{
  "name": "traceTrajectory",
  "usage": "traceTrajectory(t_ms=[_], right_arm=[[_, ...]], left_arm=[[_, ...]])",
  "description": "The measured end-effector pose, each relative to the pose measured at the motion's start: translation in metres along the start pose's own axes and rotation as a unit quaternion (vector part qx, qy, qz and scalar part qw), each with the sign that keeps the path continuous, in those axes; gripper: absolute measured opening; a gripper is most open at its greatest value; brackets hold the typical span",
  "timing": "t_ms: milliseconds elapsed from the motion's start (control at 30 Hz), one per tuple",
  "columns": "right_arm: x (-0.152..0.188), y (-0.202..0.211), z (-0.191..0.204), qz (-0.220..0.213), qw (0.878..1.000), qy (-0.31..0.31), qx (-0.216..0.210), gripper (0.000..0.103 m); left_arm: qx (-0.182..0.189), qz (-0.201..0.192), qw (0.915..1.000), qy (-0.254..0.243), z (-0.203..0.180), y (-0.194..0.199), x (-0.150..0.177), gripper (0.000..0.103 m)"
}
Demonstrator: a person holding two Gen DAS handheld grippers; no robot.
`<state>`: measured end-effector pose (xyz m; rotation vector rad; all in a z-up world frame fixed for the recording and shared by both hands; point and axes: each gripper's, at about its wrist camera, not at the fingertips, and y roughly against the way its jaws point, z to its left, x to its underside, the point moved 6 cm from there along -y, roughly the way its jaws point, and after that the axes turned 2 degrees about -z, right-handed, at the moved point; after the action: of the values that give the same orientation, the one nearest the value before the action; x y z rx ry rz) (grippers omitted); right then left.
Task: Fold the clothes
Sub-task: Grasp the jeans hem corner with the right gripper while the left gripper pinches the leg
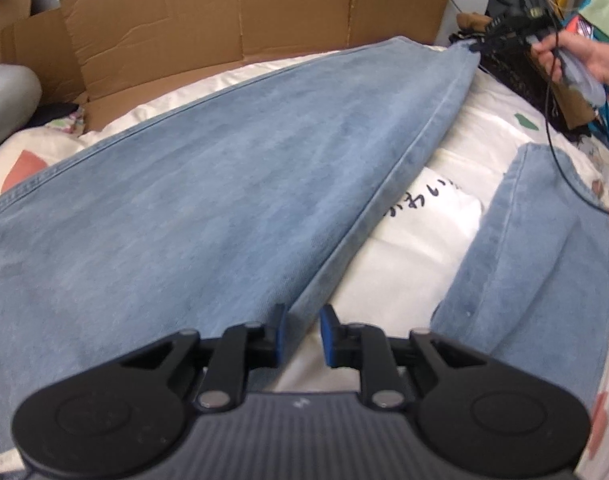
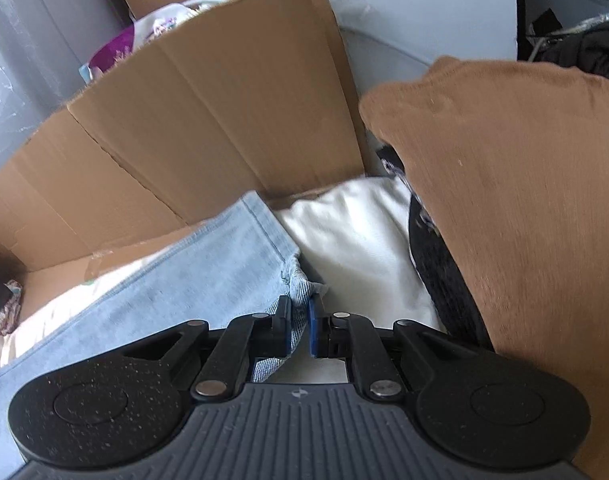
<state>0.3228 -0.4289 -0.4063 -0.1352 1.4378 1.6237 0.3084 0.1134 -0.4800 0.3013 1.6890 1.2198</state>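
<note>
Between the left gripper's (image 1: 302, 330) part-open jaws sits the inner seam of the jeans (image 1: 192, 184), pads not clearly pressing, so that edge could slip free as it closes. Jeans lie spread on the white bedding (image 1: 404, 264). Farther off, the right gripper (image 2: 300, 328) is clamped on the frayed hem (image 2: 298, 280); lifting by so little cloth risks losing it or dragging the leg crooked toward the cardboard (image 2: 208, 120).

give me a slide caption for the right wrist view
Right gripper shut on the hem corner of light blue jeans, cardboard behind.
</note>
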Motion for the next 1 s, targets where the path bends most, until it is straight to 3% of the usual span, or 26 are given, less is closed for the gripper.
traceTrajectory(t_ms=[267, 433, 533, 667, 800, 1000], right_arm=[[-0.002, -0.004, 0.006, -0.001, 1.000, 0.006, -0.002, 0.006], [0.002, -0.008, 0.003, 0.006, 1.000, 0.009, 0.002, 0.006], [0.003, -0.009, 0.002, 0.007, 1.000, 0.009, 0.000, 0.006], [0.001, -0.007, 0.003, 0.006, 1.000, 0.012, -0.003, 0.006], [-0.001, -0.004, 0.002, 0.006, 1.000, 0.016, 0.001, 0.006], [0.011, -0.015, 0.001, 0.030, 0.997, 0.054, 0.041, 0.009]], left_arm=[[-0.007, 0.008, 0.9994, -0.032, -0.005, -0.020, 0.002, 0.029], [-0.014, 0.006, 0.9990, -0.042, -0.005, -0.025, 0.003, 0.030], [-0.019, 0.009, 0.9989, -0.041, -0.002, -0.025, 0.002, 0.013], [0.009, 0.017, 0.9992, -0.035, 0.002, -0.014, -0.002, 0.002], [0.053, 0.017, 0.9981, -0.025, -0.001, 0.002, -0.003, 0.002], [0.074, 0.040, 0.9963, 0.015, 0.005, -0.005, 0.007, 0.006]])
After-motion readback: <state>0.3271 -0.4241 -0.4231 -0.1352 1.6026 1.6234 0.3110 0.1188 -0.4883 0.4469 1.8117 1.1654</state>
